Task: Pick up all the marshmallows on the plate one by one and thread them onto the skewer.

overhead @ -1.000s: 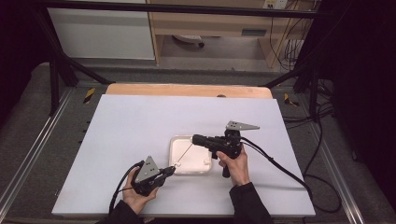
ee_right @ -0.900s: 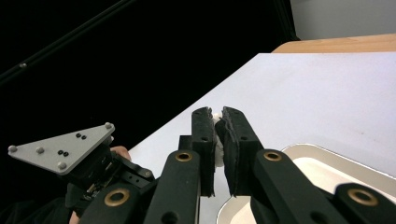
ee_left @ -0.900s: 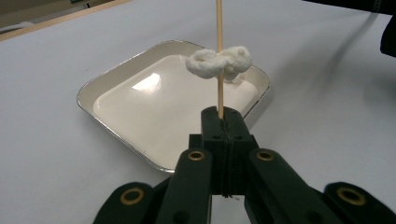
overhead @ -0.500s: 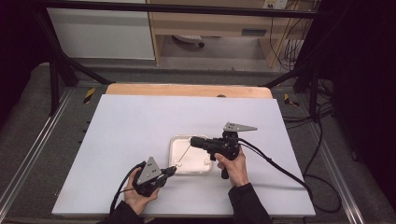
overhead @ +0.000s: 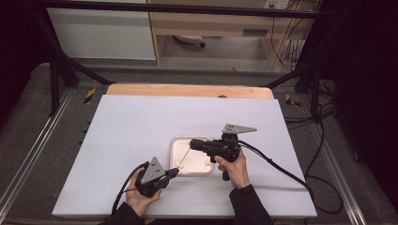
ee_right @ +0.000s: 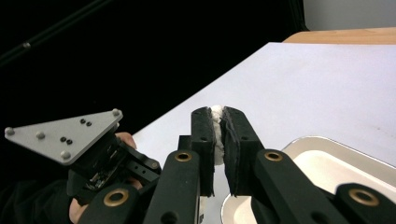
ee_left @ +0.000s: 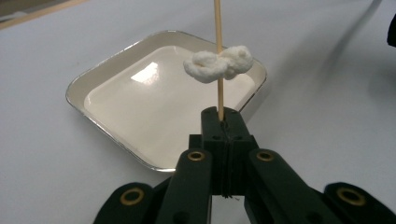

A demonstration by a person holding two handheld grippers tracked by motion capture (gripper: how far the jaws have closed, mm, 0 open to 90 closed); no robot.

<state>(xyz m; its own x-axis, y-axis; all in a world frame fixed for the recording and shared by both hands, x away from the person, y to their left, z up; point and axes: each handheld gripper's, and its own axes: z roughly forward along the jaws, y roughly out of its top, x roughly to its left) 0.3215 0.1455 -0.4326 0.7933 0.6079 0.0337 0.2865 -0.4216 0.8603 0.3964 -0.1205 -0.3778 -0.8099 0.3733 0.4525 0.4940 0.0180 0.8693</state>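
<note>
A thin wooden skewer (ee_left: 218,56) with a white fluffy lump (ee_left: 219,64) on it slants above the shallow white square tray (overhead: 180,165). The left gripper (overhead: 174,171) pinches the skewer's base; the right gripper (overhead: 192,143) clamps what looks like the lump. The tray sits on a pale lavender desk (overhead: 141,126), with dark floor around it.

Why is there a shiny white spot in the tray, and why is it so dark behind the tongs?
Left gripper view: the tray mirrors a lamp as glare, and the stick looks sharp. Right gripper view: the room beyond the table is unlit. High view: soft, even light.
</note>
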